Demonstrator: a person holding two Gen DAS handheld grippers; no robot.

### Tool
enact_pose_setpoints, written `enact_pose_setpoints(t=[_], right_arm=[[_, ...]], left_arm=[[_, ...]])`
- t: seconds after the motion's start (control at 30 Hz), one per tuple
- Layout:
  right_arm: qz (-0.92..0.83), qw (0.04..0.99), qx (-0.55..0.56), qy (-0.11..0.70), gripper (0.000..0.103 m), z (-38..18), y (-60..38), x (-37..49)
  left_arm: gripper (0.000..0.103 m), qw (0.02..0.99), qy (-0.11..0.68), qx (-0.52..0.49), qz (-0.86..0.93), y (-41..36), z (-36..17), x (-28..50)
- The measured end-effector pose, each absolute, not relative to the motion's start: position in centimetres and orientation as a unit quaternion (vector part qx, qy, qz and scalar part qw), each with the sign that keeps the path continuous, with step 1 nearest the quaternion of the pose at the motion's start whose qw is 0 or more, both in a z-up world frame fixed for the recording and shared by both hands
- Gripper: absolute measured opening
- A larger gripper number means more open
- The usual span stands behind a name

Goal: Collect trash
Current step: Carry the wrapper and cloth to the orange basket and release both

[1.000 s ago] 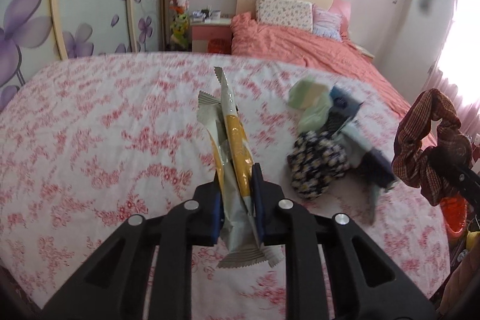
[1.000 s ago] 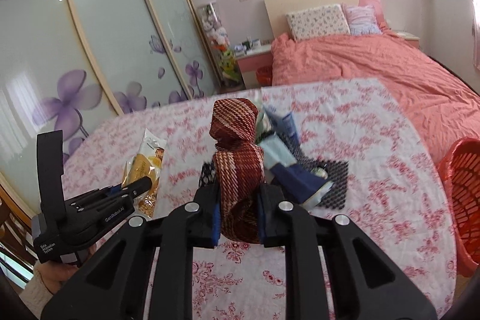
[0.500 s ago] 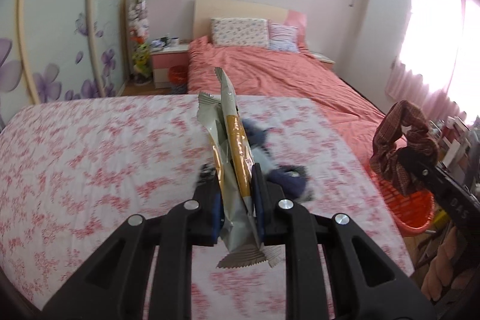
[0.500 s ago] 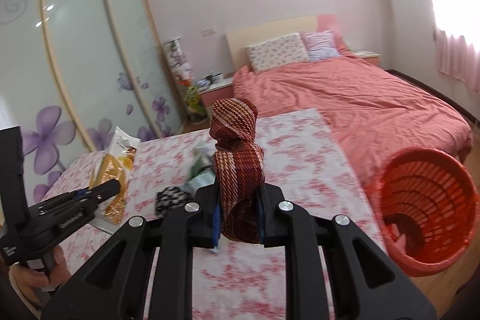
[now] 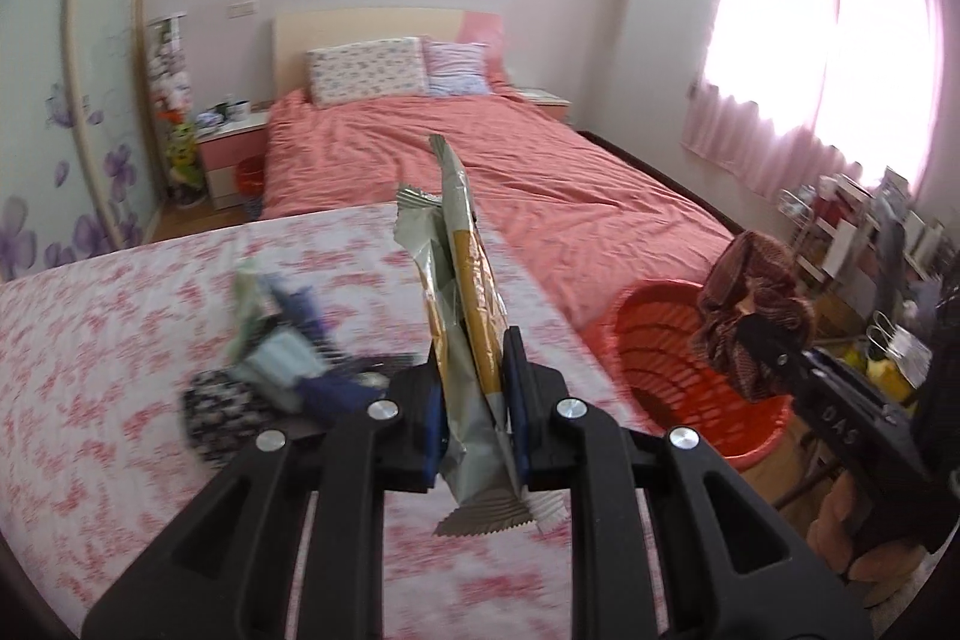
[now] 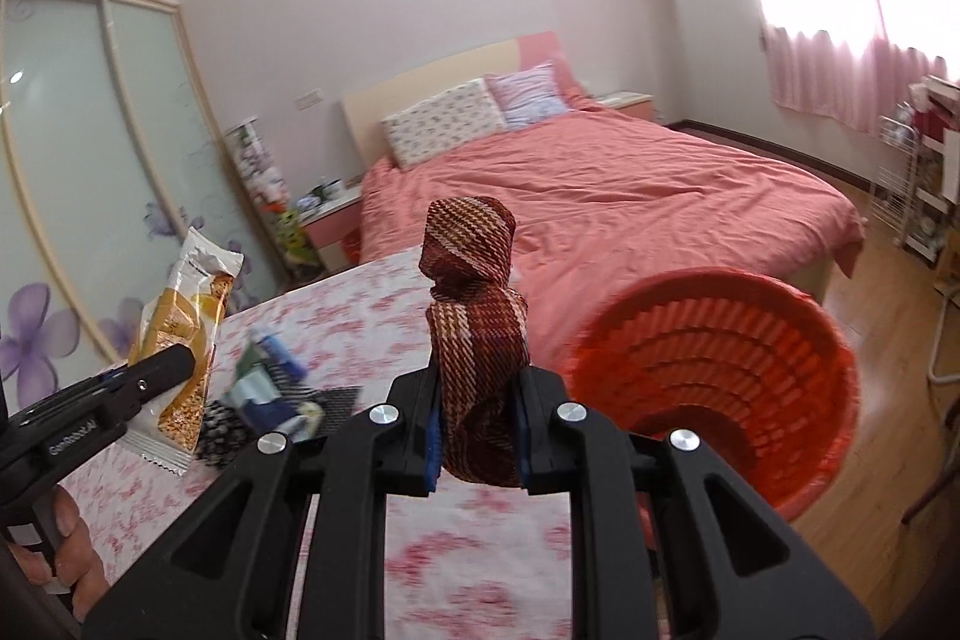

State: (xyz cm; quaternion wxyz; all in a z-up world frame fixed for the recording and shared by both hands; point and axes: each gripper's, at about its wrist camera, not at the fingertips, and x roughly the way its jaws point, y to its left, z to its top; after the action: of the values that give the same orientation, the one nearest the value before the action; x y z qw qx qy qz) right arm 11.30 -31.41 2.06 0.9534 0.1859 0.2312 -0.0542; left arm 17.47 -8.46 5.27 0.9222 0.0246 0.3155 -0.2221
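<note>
Left hand-held gripper (image 5: 474,394) clamped on snack wrapper (image 5: 465,292), right hand-held gripper (image 6: 477,418) on plaid scrunchie (image 6: 477,340).

Each fisheye view sits close behind its own tool, looking forward and slightly downward along the two black fingers that fill the lower frame. The left tool (image 5: 474,412) faces across the floral worktop (image 5: 120,340) toward the bed (image 5: 480,160); the right tool (image 6: 477,424) faces likewise. Both share the worktop, bed and red basket (image 5: 636,340), lower right in each. Each view catches the other tool at its edge.
</note>
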Motion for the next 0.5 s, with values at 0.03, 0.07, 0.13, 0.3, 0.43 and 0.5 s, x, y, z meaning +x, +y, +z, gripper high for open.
enact_pose_setpoints(t=[0.03, 0.07, 0.13, 0.3, 0.43, 0.5], right_arm=[[-0.061, 0.952, 0.190, 0.231, 0.018, 1.8, -32.1, 11.2], [-0.065, 0.952, 0.192, 0.231, 0.018, 1.6, -32.6, 11.1], [-0.077, 0.949, 0.197, 0.232, 0.018, 1.2, -33.9, 10.8], [-0.100, 0.945, 0.209, 0.232, 0.018, 0.4, -36.4, 10.6], [-0.112, 0.941, 0.220, 0.231, 0.018, -0.1, -38.0, 10.8], [-0.118, 0.939, 0.226, 0.231, 0.018, -0.4, -38.9, 10.9]], left_arm=[[0.019, 0.921, 0.316, 0.026, -0.228, -9.1, 5.2, 17.4], [0.019, 0.918, 0.316, 0.028, -0.237, -10.2, 5.1, 17.4], [0.019, 0.913, 0.318, 0.031, -0.252, -12.0, 4.8, 17.3], [0.019, 0.901, 0.325, 0.038, -0.286, -16.1, 3.7, 17.3], [0.019, 0.889, 0.331, 0.044, -0.314, -19.4, 2.8, 17.5], [0.019, 0.885, 0.333, 0.048, -0.322, -20.7, 2.5, 17.6]])
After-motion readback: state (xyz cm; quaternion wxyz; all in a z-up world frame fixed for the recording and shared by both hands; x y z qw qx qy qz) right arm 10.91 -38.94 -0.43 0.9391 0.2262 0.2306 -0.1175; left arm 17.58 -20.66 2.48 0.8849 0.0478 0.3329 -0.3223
